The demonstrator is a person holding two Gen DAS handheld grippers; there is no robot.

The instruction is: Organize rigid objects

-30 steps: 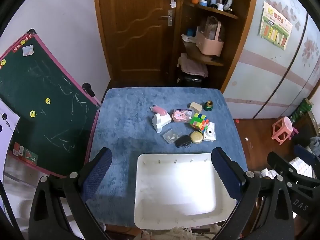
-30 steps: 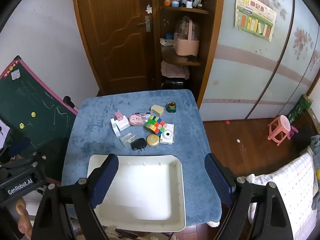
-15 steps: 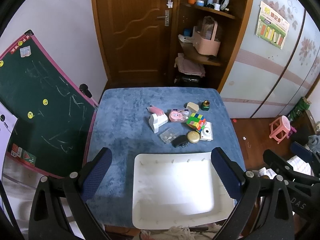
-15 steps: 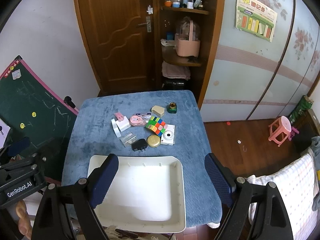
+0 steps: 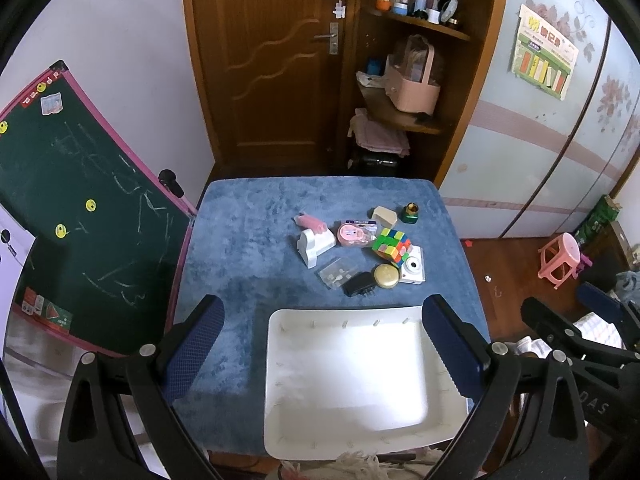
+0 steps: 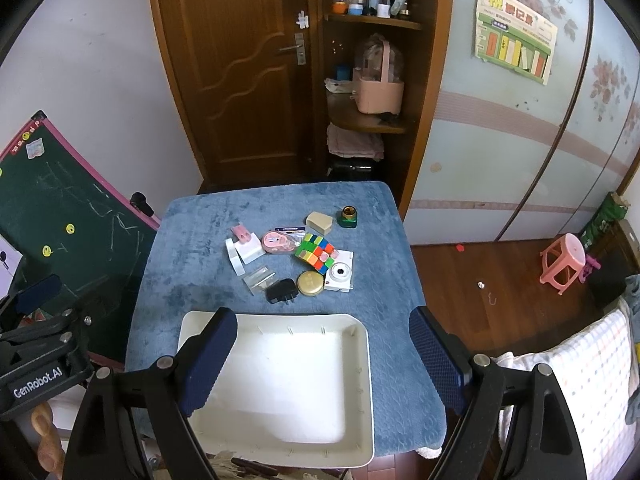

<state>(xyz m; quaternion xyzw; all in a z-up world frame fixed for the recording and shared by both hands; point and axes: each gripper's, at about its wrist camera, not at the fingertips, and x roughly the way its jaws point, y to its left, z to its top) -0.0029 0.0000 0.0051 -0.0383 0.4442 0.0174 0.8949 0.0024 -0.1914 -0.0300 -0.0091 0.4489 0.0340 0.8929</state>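
Both grippers hang high above the near edge of the table (image 5: 248, 232), each spread wide with nothing between its blue pads. The left gripper (image 5: 320, 344) frames the white tray (image 5: 344, 364), which sits empty at the near side of the blue cloth; the right gripper (image 6: 320, 344) frames the same tray (image 6: 280, 376) from further right.

The rigid objects lie in a loose cluster beyond the tray, toward the far right of the table. Nearest the tray are a black plug adapter (image 6: 282, 291), a round gold tin (image 6: 310, 283) and a white toy camera (image 6: 339, 276), side by side. A clear packet (image 6: 259, 279) lies just left of the adapter. Behind them sit a colourful puzzle cube (image 6: 315, 257), a pink tape dispenser (image 6: 276, 242) and a white holder (image 6: 244, 254). Furthest back are a beige block (image 6: 319, 222) and a small green bottle (image 6: 347, 216).
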